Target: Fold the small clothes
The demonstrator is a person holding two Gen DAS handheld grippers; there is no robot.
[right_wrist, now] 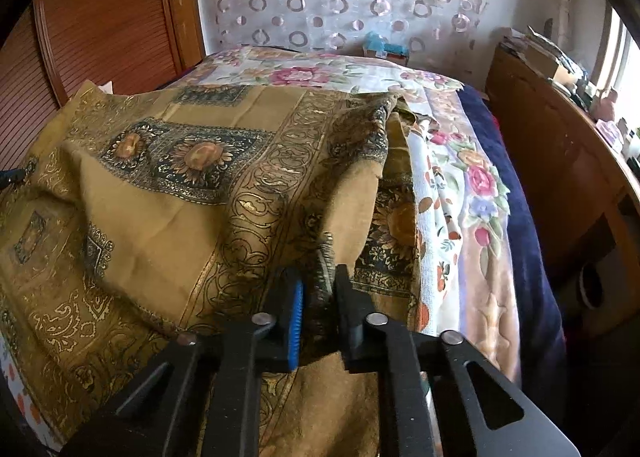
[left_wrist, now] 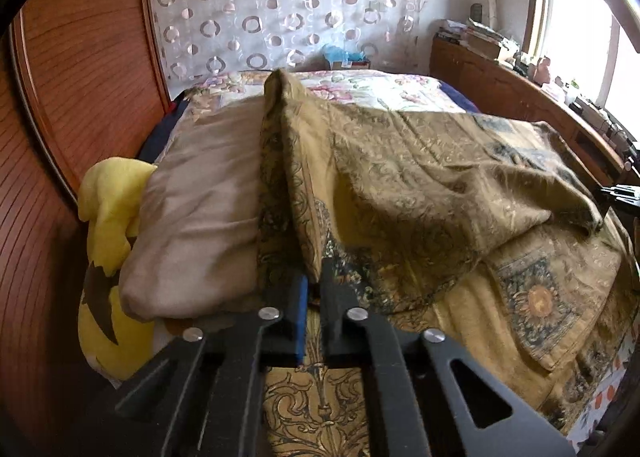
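Observation:
A mustard-gold cloth (left_wrist: 420, 185) printed with dark sunflower panels lies spread and rumpled over the bed. My left gripper (left_wrist: 314, 281) is shut on a raised fold of it, which stands up like a ridge ahead of the fingers. In the right wrist view the same gold cloth (right_wrist: 192, 193) drapes to the left, and my right gripper (right_wrist: 320, 277) is shut on a bunched edge of it, the fabric squeezed between the blue pad and the black finger. The tip of the right gripper (left_wrist: 620, 193) shows at the left wrist view's right edge.
A beige pillow (left_wrist: 196, 225) and a yellow plush toy (left_wrist: 108, 225) lie left of the cloth. A floral bedspread (right_wrist: 456, 185) and dark blue blanket (right_wrist: 524, 217) cover the bed's right side. A wooden headboard (left_wrist: 80, 77) stands left, a cluttered wooden cabinet (right_wrist: 560, 161) right.

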